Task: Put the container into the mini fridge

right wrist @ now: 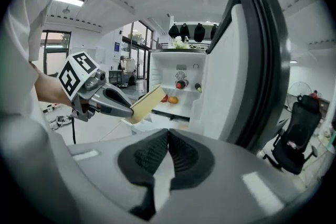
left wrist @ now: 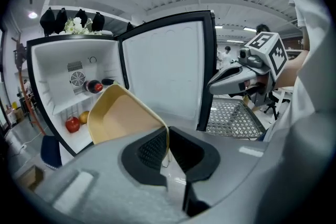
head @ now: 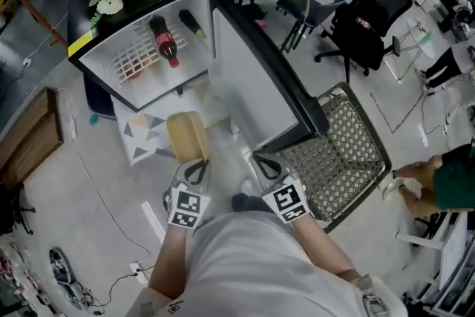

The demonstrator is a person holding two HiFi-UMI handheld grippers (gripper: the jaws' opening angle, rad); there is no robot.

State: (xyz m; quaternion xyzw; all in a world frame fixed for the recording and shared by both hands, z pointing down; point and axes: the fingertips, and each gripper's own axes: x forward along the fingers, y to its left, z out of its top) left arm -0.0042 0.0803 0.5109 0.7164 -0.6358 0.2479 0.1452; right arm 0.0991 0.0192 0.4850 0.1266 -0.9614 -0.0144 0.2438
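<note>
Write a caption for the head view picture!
Left gripper holds a tan container before the open mini fridge; right gripper is shut and empty.

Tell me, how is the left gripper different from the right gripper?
The left gripper has its jaws pinched on the rim of the yellow container, while the right gripper has its jaws shut on nothing. The left gripper sits in front of the open mini fridge compartment, while the right gripper sits nearer the swung-out door. Both point toward the fridge.
</note>
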